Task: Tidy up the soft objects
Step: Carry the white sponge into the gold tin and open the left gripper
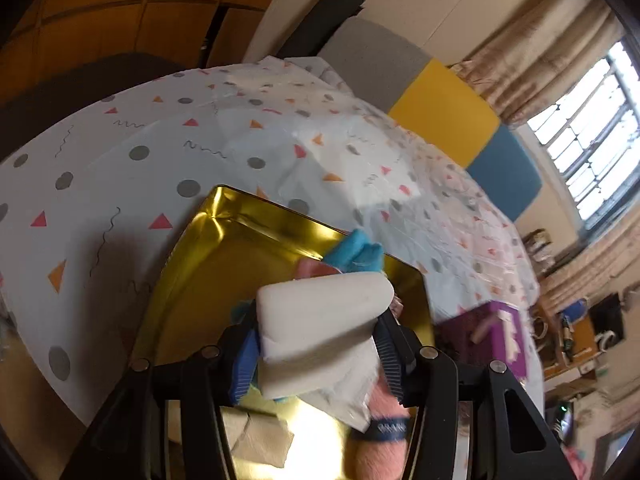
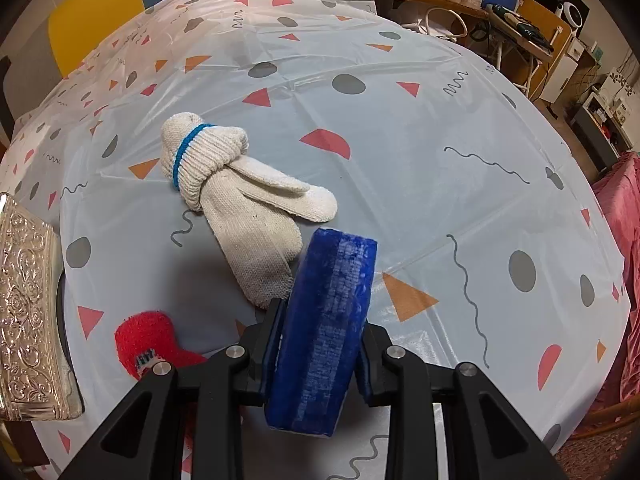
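My left gripper (image 1: 316, 344) is shut on a white tissue pack (image 1: 320, 324) and holds it above a gold tin tray (image 1: 224, 248). A blue fuzzy item (image 1: 354, 254) lies at the tray's far rim, and a folded beige cloth (image 1: 260, 440) lies in the tray near me. My right gripper (image 2: 320, 344) is shut on a blue sponge (image 2: 324, 332) just above the table. A knotted pair of white knit gloves (image 2: 236, 196) lies ahead and left of it. A red fuzzy sock (image 2: 148, 340) lies to the near left.
The patterned tablecloth (image 2: 400, 120) covers the table. The embossed silver tin side (image 2: 28, 312) stands at the left edge. A purple box (image 1: 496, 328) sits right of the tray. Shelves and a desk stand beyond the table.
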`<state>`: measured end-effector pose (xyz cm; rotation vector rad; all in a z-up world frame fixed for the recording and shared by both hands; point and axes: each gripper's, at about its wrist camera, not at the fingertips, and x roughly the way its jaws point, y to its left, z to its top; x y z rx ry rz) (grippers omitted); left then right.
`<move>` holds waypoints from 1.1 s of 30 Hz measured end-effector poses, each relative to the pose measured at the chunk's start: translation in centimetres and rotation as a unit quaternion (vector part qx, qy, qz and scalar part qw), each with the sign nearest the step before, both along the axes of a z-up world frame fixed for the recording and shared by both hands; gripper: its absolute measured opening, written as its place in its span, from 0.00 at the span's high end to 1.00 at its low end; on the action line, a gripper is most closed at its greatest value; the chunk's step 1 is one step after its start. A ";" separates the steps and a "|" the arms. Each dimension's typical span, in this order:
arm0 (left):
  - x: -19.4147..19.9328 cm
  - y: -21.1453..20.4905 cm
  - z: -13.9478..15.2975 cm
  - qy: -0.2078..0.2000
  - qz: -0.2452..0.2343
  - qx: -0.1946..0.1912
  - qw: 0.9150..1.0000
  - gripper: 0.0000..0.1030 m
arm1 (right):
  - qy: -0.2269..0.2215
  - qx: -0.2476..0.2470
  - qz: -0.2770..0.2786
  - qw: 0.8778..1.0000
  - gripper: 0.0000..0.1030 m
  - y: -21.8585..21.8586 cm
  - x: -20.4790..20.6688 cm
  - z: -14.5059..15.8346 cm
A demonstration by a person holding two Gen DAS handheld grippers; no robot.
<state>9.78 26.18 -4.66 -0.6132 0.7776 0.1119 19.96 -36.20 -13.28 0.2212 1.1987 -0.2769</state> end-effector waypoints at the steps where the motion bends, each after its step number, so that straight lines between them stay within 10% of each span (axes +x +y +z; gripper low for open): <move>1: -0.3 -0.2 0.1 -0.001 -0.002 0.002 1.000 0.48 | 0.000 -0.001 0.000 1.000 0.71 0.0 0.0 0.0; 6: -1.8 -1.8 0.0 -0.001 -0.025 -0.041 0.999 0.48 | 0.001 -0.008 0.004 1.000 0.71 0.3 -0.1 0.0; 17: 2.8 -4.3 -4.6 0.095 -0.022 0.077 0.992 0.45 | 0.002 -0.012 0.006 1.000 0.71 0.6 -0.1 -0.1; 33: -1.8 -7.0 -1.8 0.047 -0.017 0.174 0.983 0.18 | 0.000 -0.011 0.003 1.000 0.73 0.5 -0.2 0.0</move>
